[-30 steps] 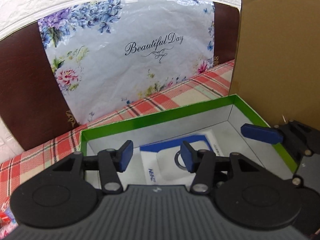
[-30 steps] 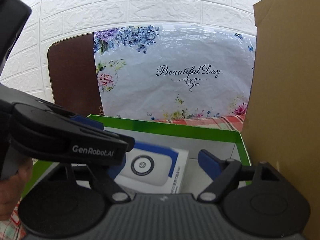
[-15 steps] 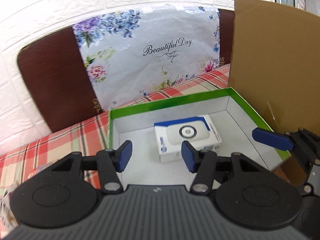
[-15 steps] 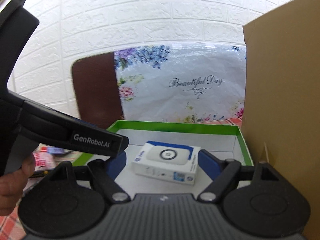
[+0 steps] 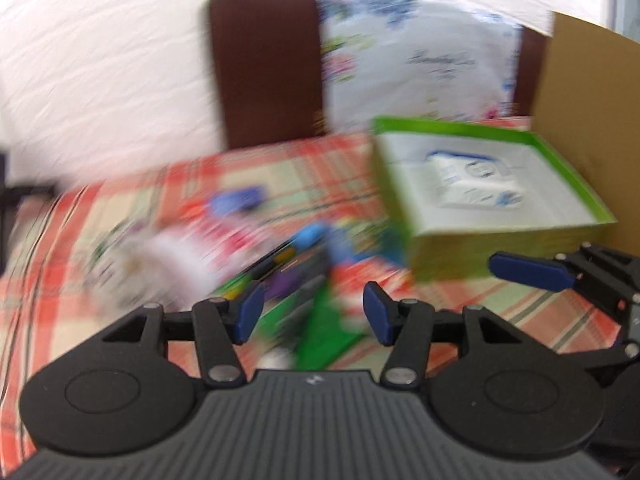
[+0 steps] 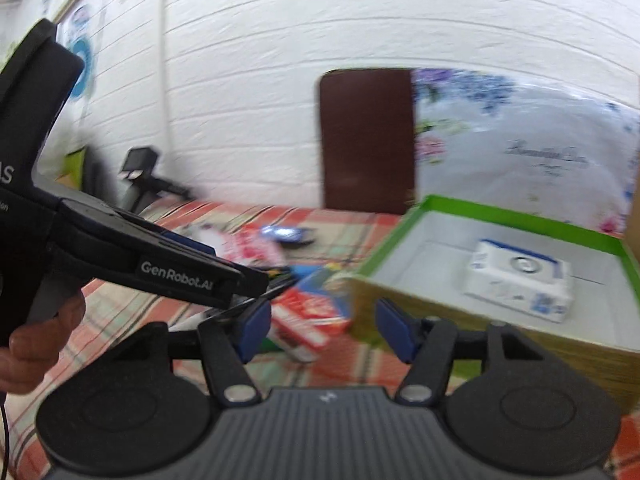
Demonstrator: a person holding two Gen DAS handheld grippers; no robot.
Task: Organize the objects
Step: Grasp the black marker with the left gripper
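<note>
While both of your hands have swung away from the shallow green-rimmed cardboard tray (image 5: 472,236), the white-and-blue carton with a round ring printed on top (image 6: 520,284) stays lying flat inside it, toward the far side — that item reads as sorted. Your left tongs (image 5: 312,316) are released and carry nothing, with blurred clutter showing through the gap. Your right tongs (image 6: 322,330) have just been closing, yet nothing sits between their blue pads, so they count as released too. Both now face the loose pile of small colourful packets (image 5: 280,256) on the left of the tray — probably your next pick, though blur hides what each one is. Everything rests on a red-and-cream checked cloth (image 6: 200,320) over the tabletop. Beyond it stand a dark brown chair back (image 6: 368,140), a floral plastic sheet (image 6: 520,140) and a white brick-pattern wall (image 6: 320,20); a plain brown cardboard panel (image 5: 588,120) rises at the right.
</note>
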